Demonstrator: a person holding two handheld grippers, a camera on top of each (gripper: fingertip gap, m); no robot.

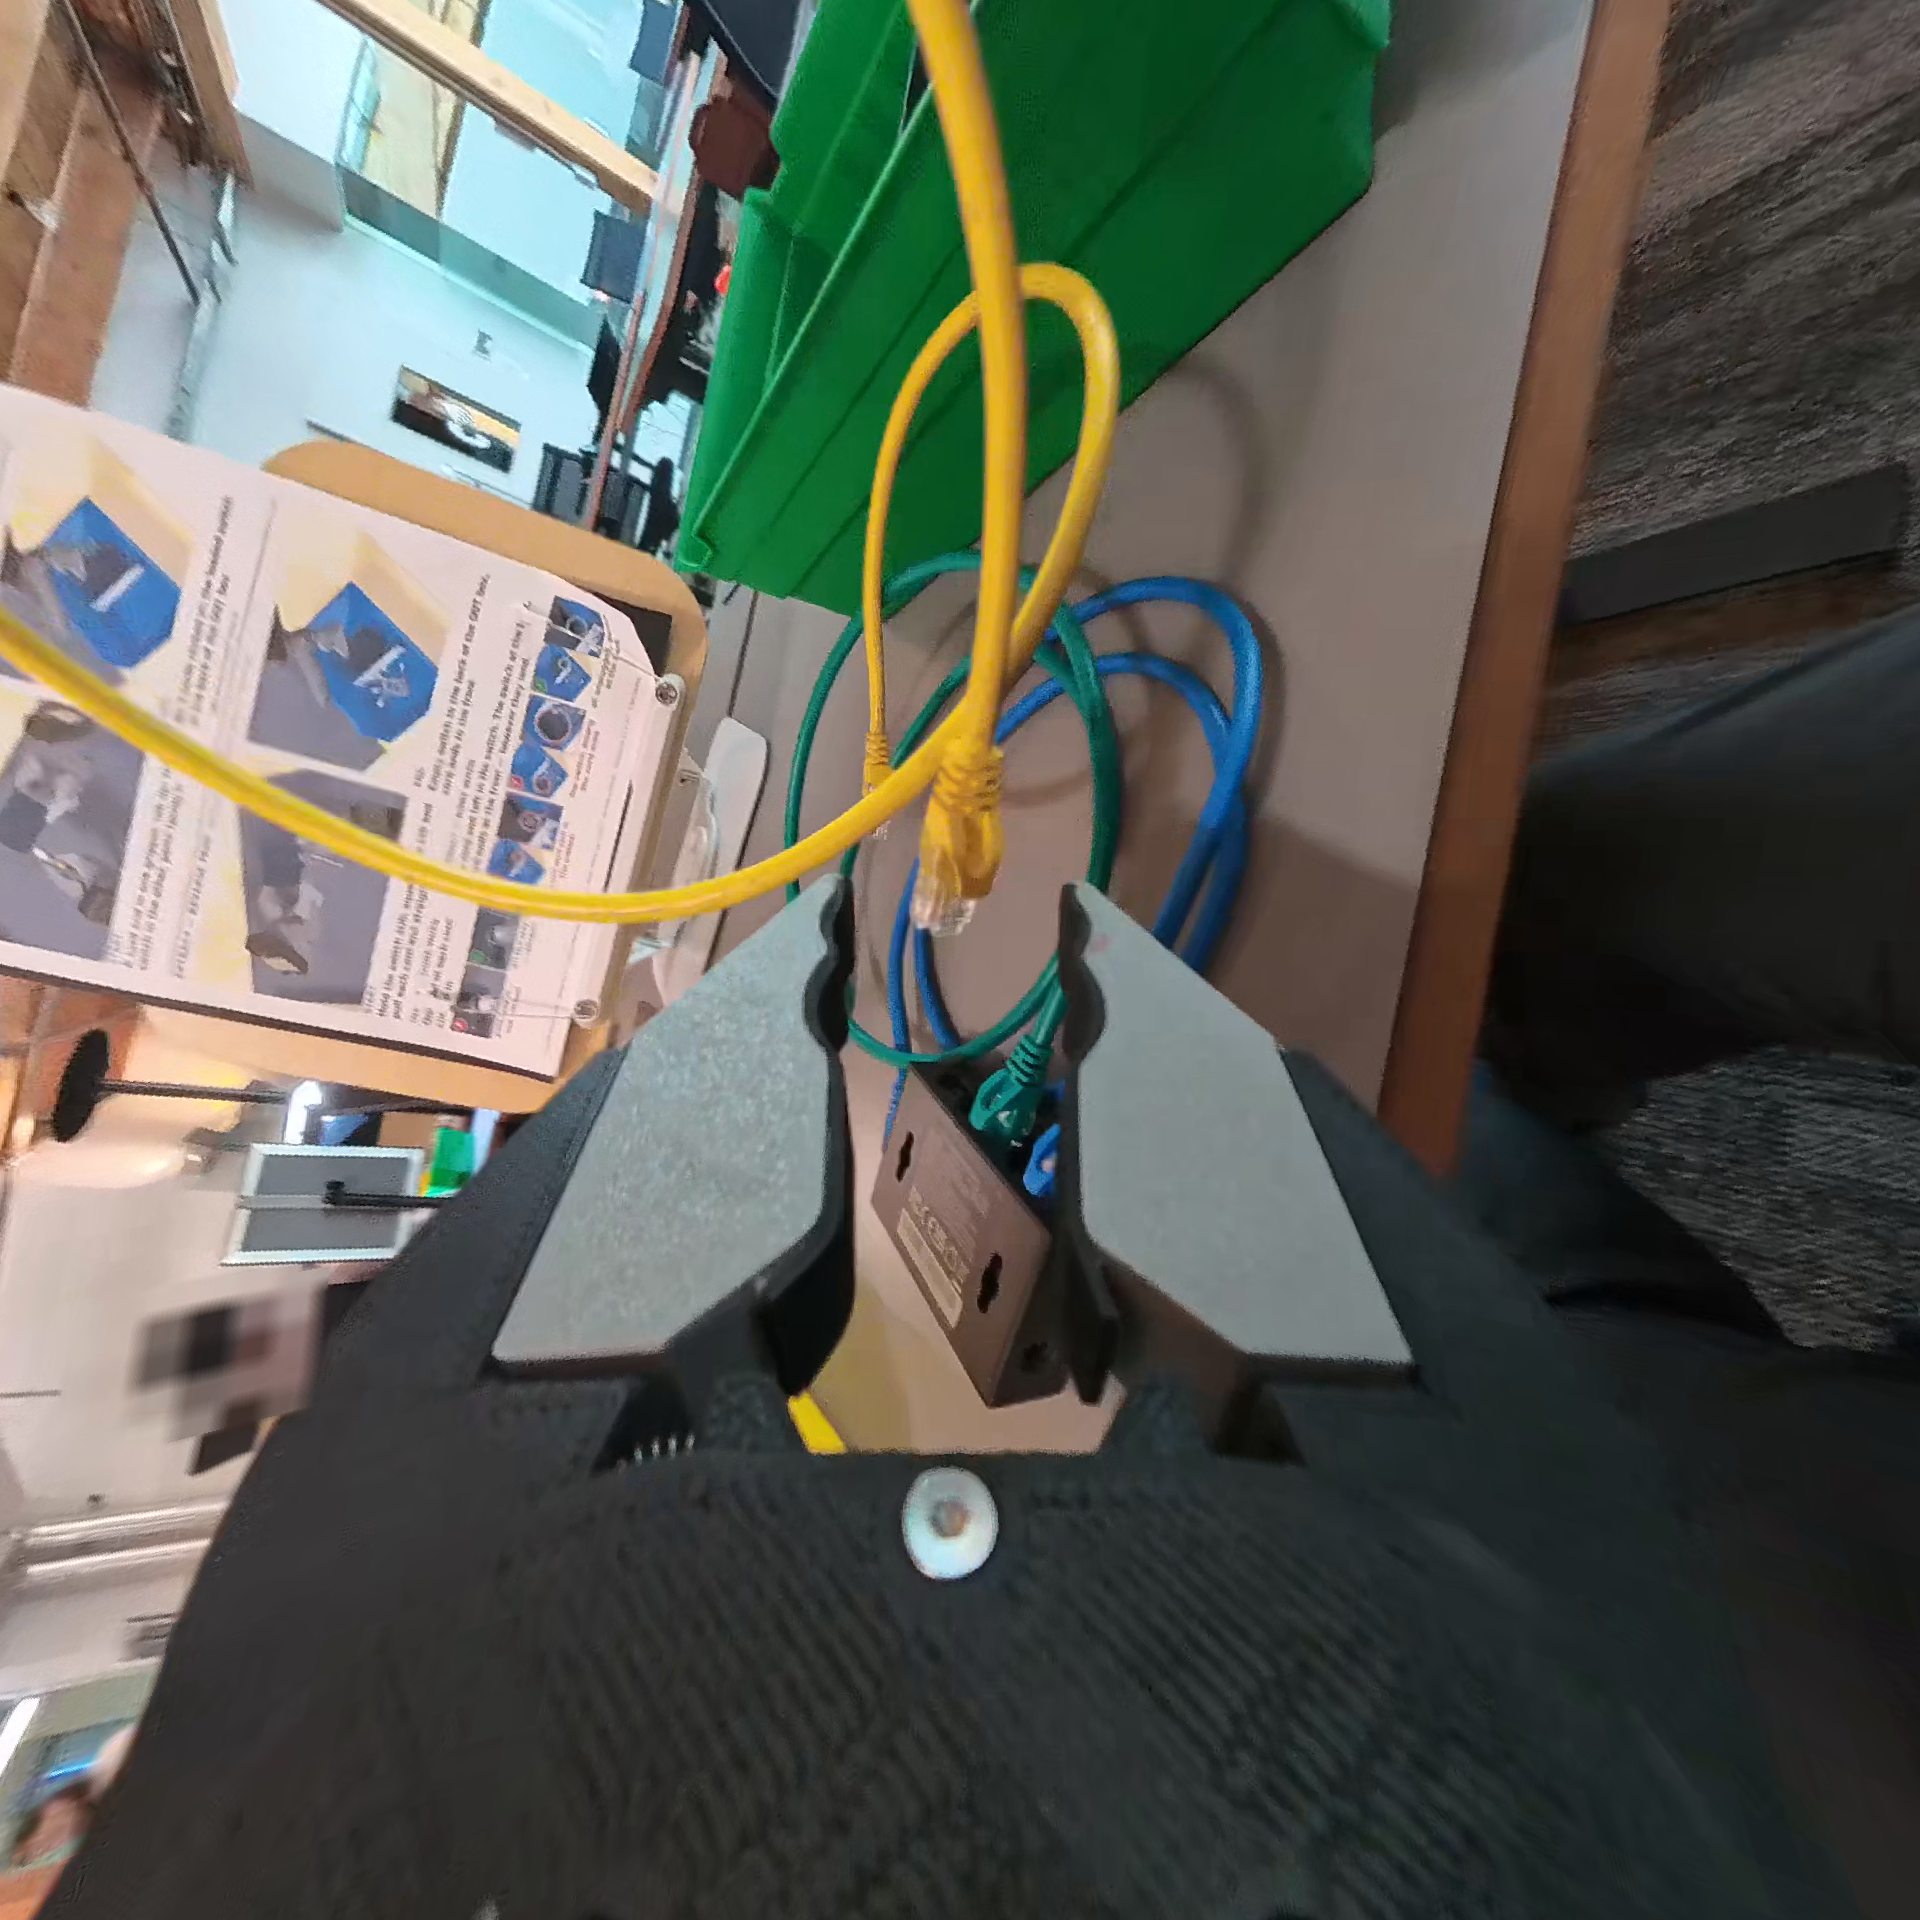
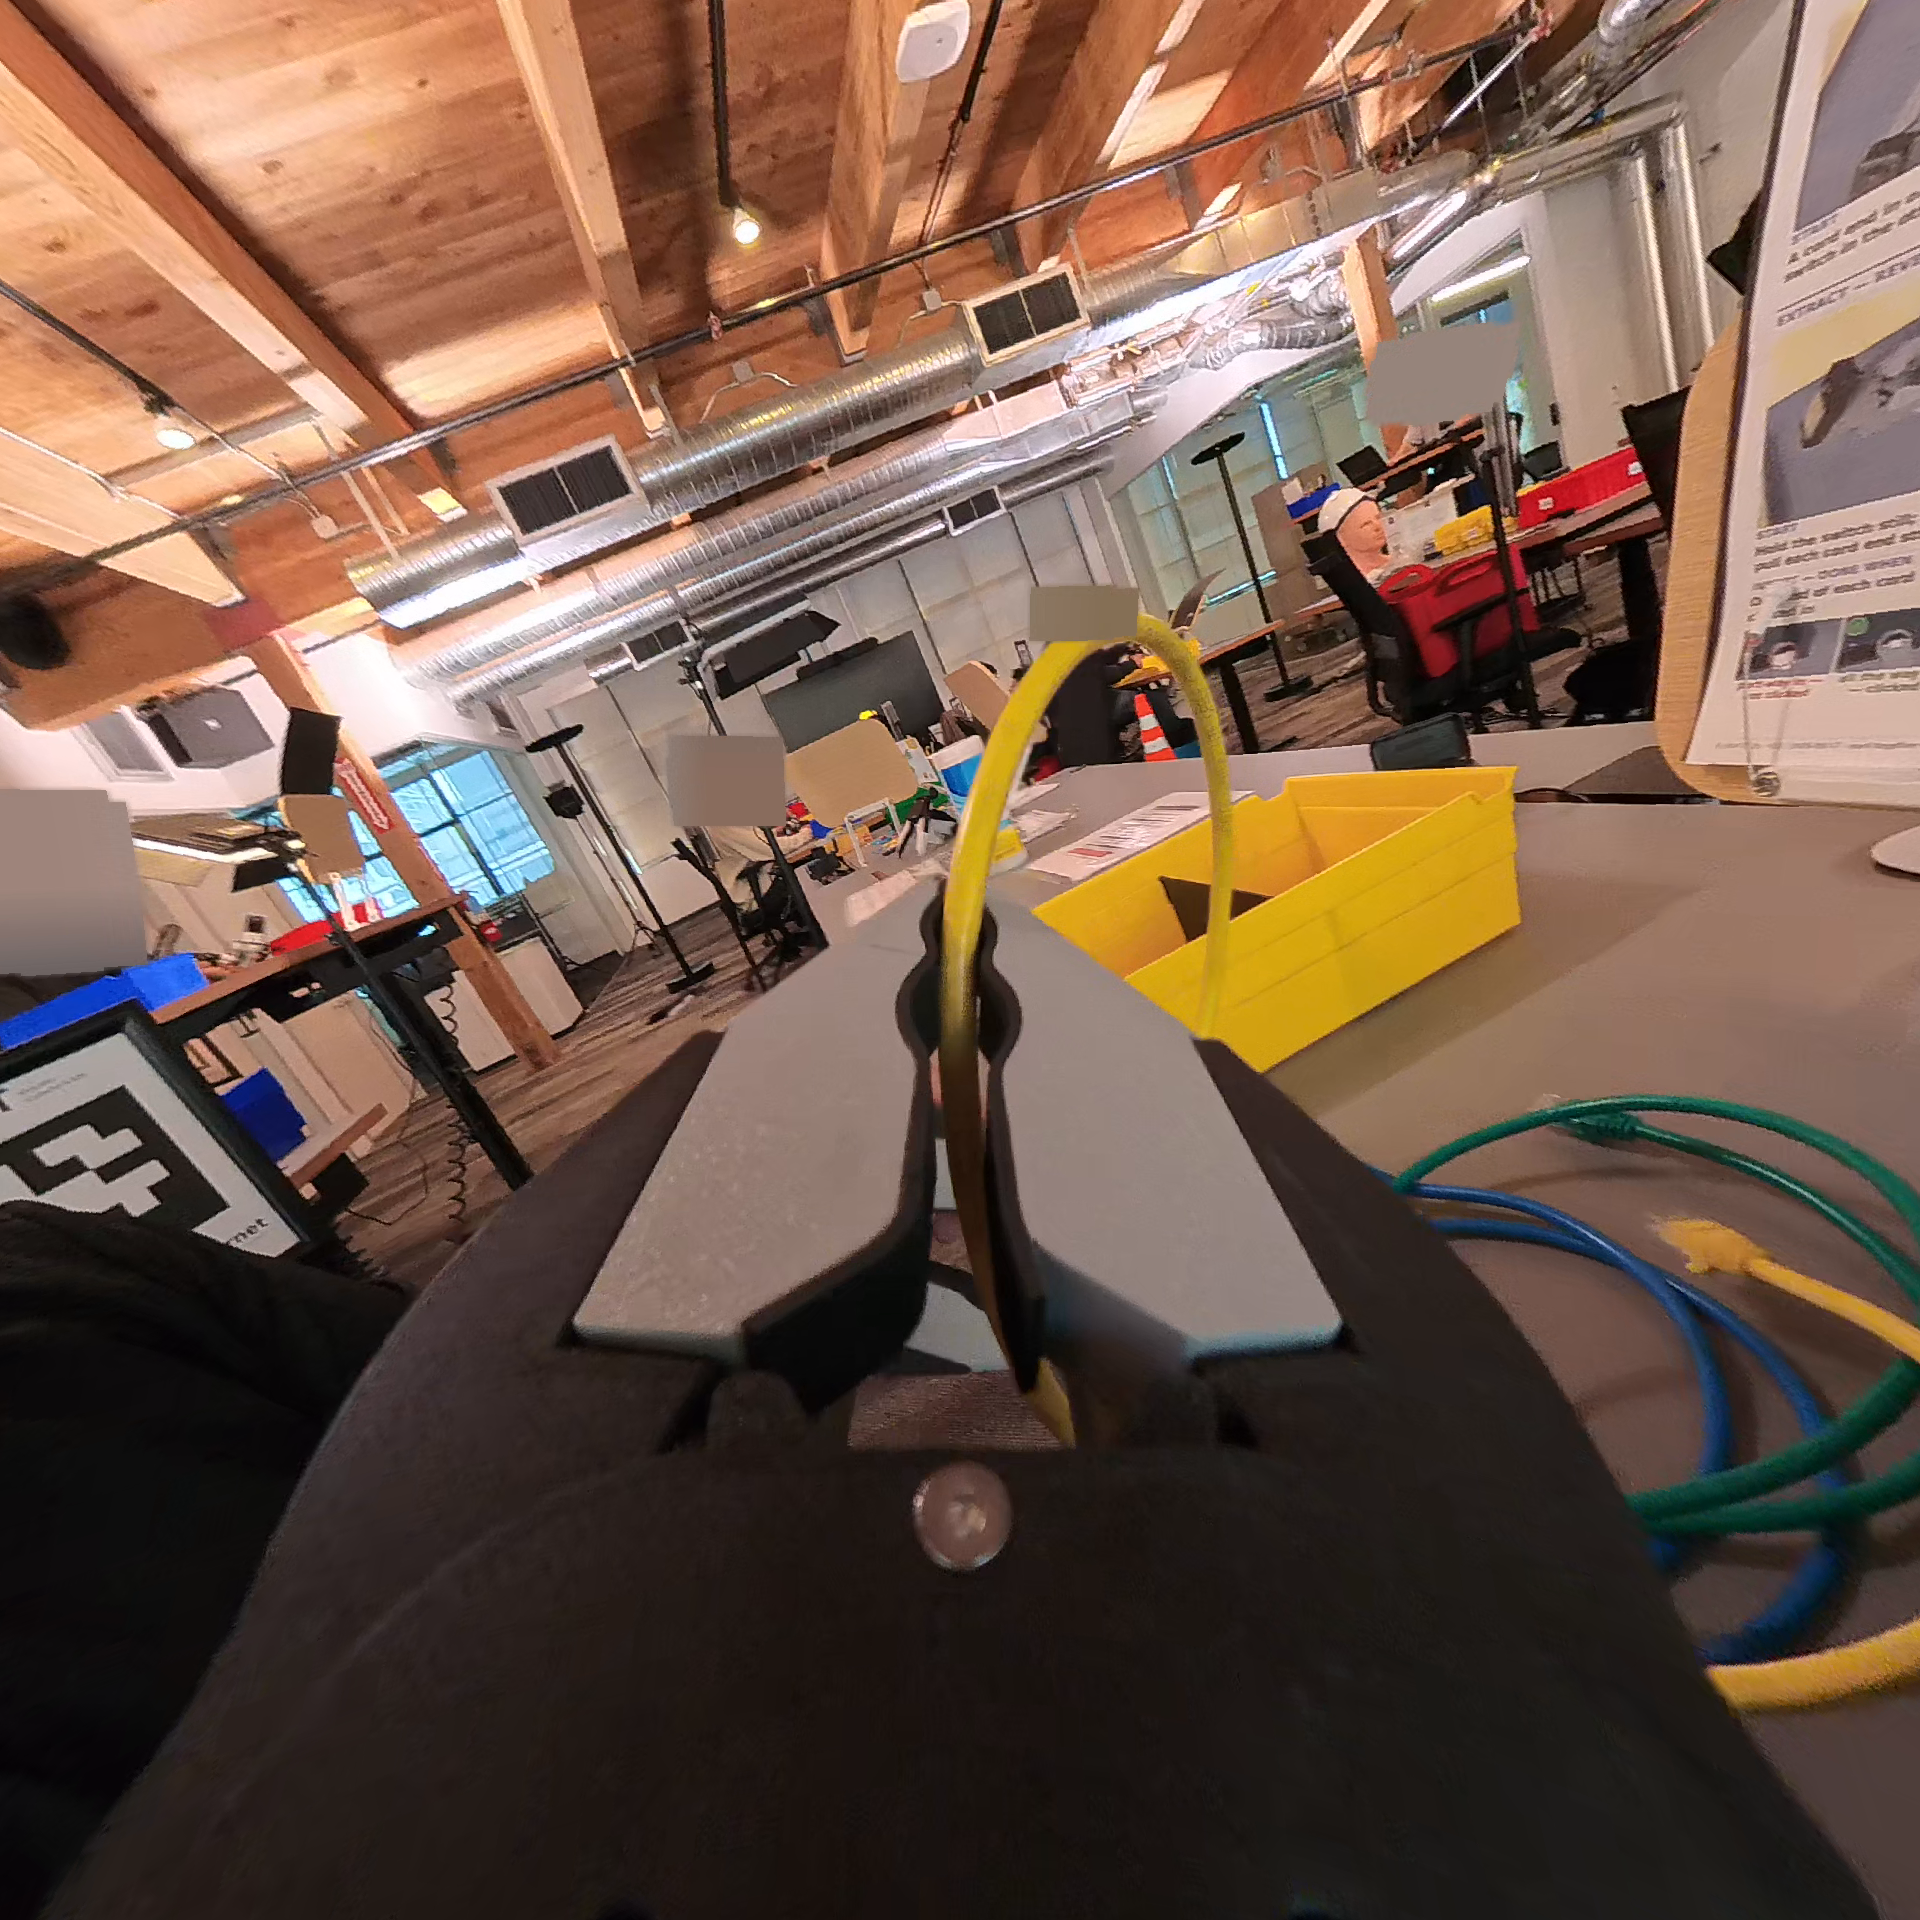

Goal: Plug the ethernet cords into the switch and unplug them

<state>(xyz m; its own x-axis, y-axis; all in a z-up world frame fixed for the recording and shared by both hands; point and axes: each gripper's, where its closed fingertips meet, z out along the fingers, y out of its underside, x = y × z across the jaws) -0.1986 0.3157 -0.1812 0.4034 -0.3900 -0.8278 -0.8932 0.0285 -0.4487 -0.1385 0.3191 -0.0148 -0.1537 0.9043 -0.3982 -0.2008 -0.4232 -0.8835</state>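
Observation:
My left gripper [image 1: 956, 914] is shut on a small black switch [image 1: 961, 1236], held between its jaws. A green cord [image 1: 1101, 779] and a blue cord [image 1: 1236, 727] run into the switch's ports. A yellow cord [image 1: 997, 416] hangs down in front, and its plug [image 1: 961, 831] dangles just beyond the left fingertips, apart from the switch. My right gripper [image 2: 964, 914] is shut on the yellow cord [image 2: 971, 1039], which loops up over its tips. The cord's other yellow plug [image 2: 1704, 1247] lies on the table beside the green cord [image 2: 1662, 1132] and the blue cord [image 2: 1621, 1268].
A green bin [image 1: 1039, 208] stands on the grey table [image 1: 1403, 623] beyond the cords. A yellow bin [image 2: 1351, 914] sits ahead of the right gripper. An instruction sheet on a wooden board [image 1: 312, 748] stands close by. A person's dark sleeve [image 1: 1714, 935] is near the table edge.

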